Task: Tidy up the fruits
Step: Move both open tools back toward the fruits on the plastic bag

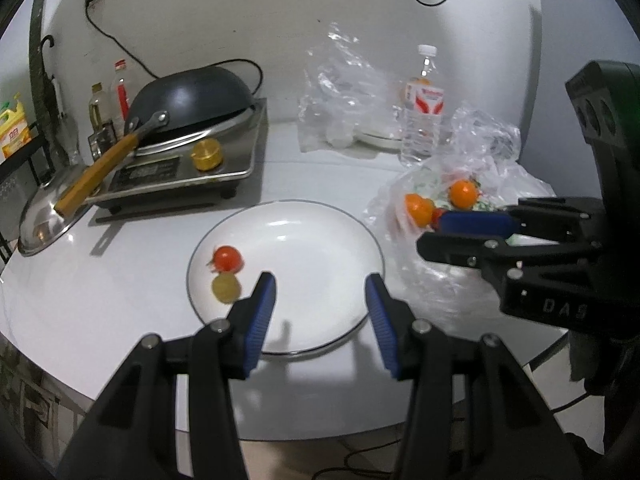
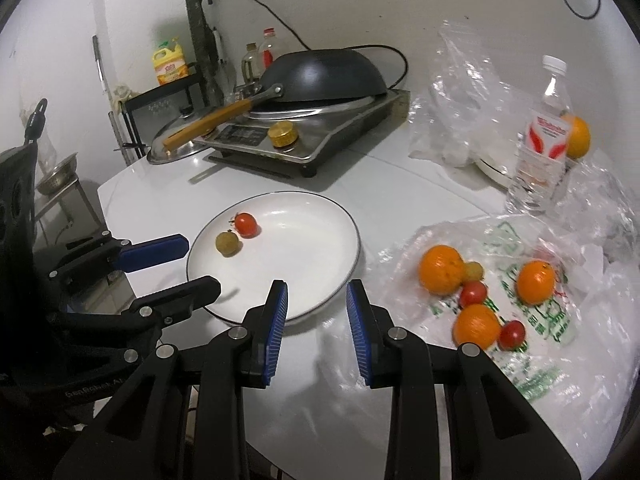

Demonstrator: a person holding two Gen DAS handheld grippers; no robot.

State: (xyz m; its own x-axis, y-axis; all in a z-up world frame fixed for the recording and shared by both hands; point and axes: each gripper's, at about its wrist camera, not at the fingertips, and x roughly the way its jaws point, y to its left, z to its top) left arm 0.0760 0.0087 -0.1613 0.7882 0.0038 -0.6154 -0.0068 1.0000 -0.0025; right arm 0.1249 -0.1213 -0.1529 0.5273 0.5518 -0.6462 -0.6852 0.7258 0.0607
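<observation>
A white plate (image 1: 320, 240) (image 2: 304, 248) holds a red tomato (image 1: 227, 258) (image 2: 245, 224) and a small yellow-green fruit (image 1: 225, 288) (image 2: 228, 243) at its left side. My left gripper (image 1: 320, 288) is open and empty over the plate's near rim; it also shows in the right wrist view (image 2: 192, 264). My right gripper (image 2: 317, 294) is open and empty at the plate's right edge; it also shows in the left wrist view (image 1: 430, 234). Right of the plate, a plastic bag (image 2: 532, 320) (image 1: 484, 152) carries three oranges (image 2: 441, 269) (image 1: 463, 194), two tomatoes (image 2: 473, 293) and a small yellow fruit (image 2: 474, 270).
A cooktop (image 1: 188, 168) (image 2: 312, 136) with an upturned black wok (image 1: 192, 92) (image 2: 324, 74) stands at the back left, a steel lid (image 1: 44, 220) beside it. A water bottle (image 1: 424, 108) (image 2: 542, 136), crumpled clear bags (image 1: 336, 88) and another orange (image 2: 578, 136) stand at the back right.
</observation>
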